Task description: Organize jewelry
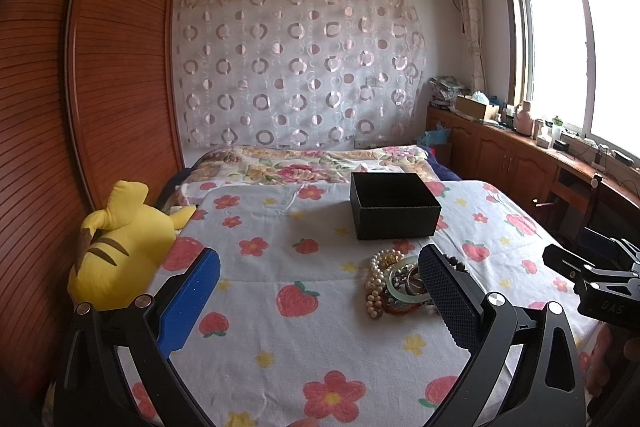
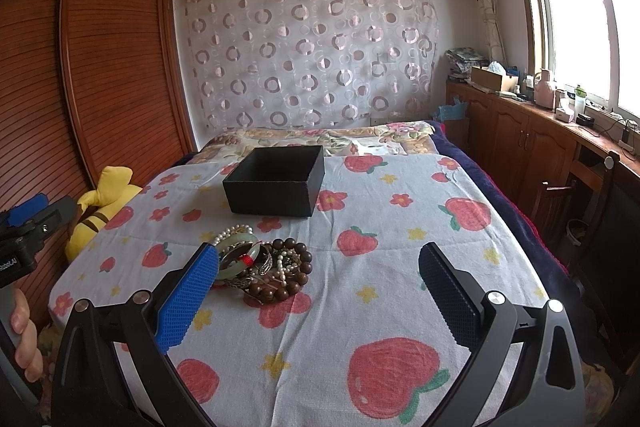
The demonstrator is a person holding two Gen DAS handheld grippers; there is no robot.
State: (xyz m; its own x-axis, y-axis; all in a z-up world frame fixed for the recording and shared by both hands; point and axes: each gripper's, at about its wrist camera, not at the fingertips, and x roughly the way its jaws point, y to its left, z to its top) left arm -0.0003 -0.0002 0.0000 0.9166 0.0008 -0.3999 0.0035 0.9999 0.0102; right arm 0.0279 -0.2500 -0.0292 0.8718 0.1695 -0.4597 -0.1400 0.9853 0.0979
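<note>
Because the job was to sort the jewelry into one place, the black box point(image 1: 394, 205) sat open on the bed point(image 1: 280, 327), with nothing showing above its rim from either view, and the jewelry pile point(image 2: 262, 263) lay in a heap just on my side of the box, close enough that each piece would need only a short carry. From my angle I could not see the floor of the box, so I could not say whether anything was already in it. The pile was a tangle: a pearl strand point(image 1: 376, 281), a pale green bangle point(image 2: 236, 255), dark wooden beads point(image 2: 296, 267) and some silver pieces knotted among them, so I judged that lifting one piece could drag others along.

My left hand-held gripper point(image 1: 320, 303) hung above the sheet on my side of the box, its fingers spread wide and grasping nothing; the pile lay by its right pad point(image 1: 448, 303), partly hidden behind it. My right hand-held gripper point(image 2: 320, 299) was likewise released, spread fully and empty, with the pile by its blue left pad point(image 2: 188, 299). Neither pad looked to be touching the jewelry, though the overlap made that hard to judge. A yellow plush toy point(image 1: 116, 247) lay at the bed's edge, well left of the box.
</note>
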